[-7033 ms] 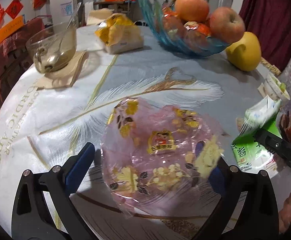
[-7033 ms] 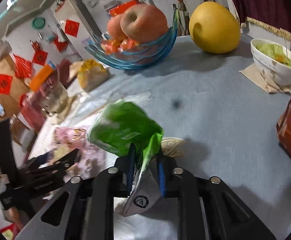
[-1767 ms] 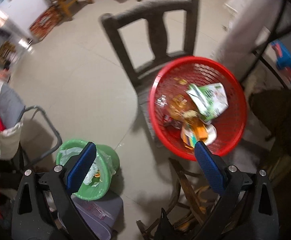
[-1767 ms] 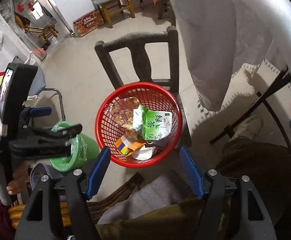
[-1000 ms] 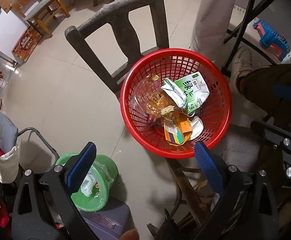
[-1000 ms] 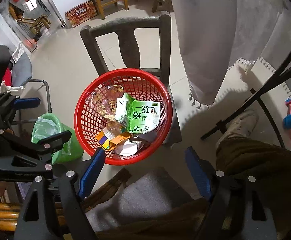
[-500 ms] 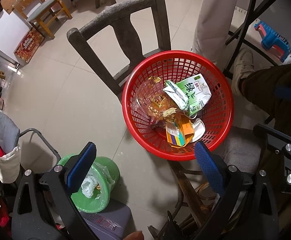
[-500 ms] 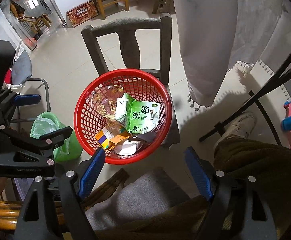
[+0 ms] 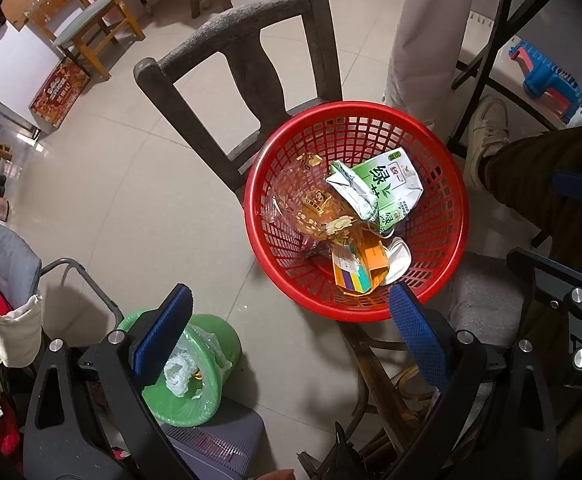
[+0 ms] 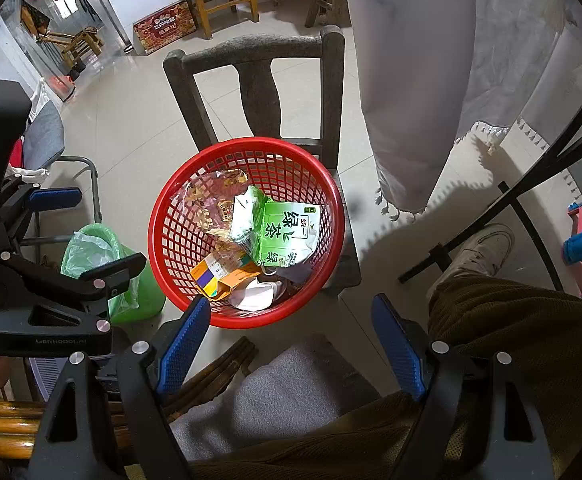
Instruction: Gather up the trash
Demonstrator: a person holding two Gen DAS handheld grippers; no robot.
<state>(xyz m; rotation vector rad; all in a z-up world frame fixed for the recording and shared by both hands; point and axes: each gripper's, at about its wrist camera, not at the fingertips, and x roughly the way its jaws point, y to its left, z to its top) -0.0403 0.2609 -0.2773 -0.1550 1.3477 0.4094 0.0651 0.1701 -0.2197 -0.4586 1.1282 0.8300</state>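
Now both tongs, left gripper [image 9: 291,320] and right gripper [image 10: 291,336], are gaping empty above the red basket [image 10: 163,248] holding the green tea carton [image 10: 287,236].

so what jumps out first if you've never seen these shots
The red basket on the dark wooden chair, with a green tea carton on top of the trash inside. Left of it on the floor stands a green bin.

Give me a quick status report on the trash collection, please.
Left gripper open, empty. Right gripper open, empty. Green carton and clear wrapper lie in the red basket on the chair. Nothing obstructing.
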